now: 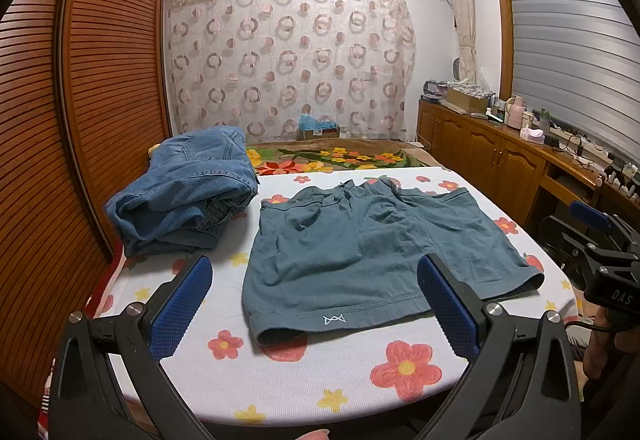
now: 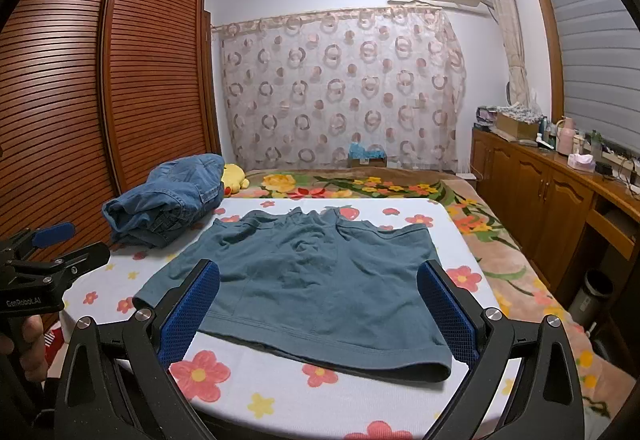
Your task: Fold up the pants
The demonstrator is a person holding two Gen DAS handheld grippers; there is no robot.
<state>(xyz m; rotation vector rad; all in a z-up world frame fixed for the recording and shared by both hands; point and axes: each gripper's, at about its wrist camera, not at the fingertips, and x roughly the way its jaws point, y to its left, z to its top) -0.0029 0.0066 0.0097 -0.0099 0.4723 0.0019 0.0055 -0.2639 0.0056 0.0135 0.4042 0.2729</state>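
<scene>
A pair of teal shorts lies spread flat on a white table with a flower-print cloth, waistband at the far side and leg hems toward me. It also shows in the right wrist view. My left gripper is open and empty, hovering above the near hem at the shorts' left leg. My right gripper is open and empty, above the near hem of the right leg. The right gripper also shows at the right edge of the left wrist view, and the left one at the left edge of the right wrist view.
A pile of folded blue jeans sits on the table's far left corner. A slatted wooden wardrobe stands at the left. A bed with a floral blanket lies behind the table. A wooden cabinet runs along the right.
</scene>
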